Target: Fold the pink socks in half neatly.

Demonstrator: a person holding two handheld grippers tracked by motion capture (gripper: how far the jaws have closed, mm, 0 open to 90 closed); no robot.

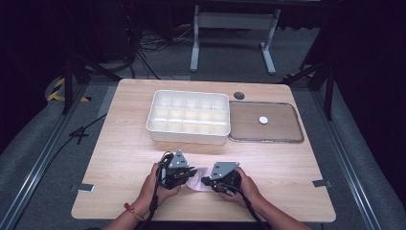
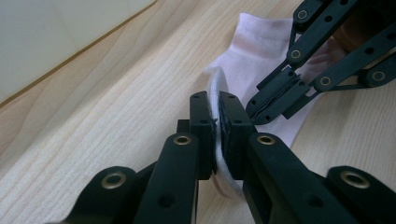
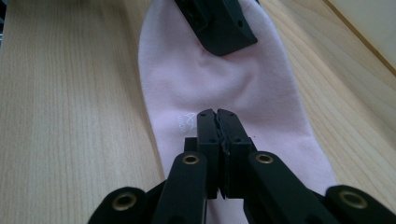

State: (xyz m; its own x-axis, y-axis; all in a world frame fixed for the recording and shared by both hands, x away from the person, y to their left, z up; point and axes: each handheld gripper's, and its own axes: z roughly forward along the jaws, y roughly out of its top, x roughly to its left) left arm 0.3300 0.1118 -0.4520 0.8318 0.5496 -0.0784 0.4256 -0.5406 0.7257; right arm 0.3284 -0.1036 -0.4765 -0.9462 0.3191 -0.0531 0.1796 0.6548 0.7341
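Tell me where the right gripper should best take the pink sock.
Probably the sock's free end edge, coming in low along the table: it lies flat, so only an edge gives a pinch. The left gripper already clamps the other edge; the right gripper is shut above the middle.

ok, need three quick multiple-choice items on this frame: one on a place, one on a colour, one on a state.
1. Where is the sock?
A. in the divided tray
B. on the table between the two tools
C. on the clear lid

2. What colour is the sock?
A. pale pink
B. black
C. green

3. What state is the left tool in?
A. wide open
B. shut on nothing
C. shut on the sock's edge

Key: B, it lies on the wood between the hands; A, the right gripper view shows pink fabric; C, white fabric sits pinched between its jaws.
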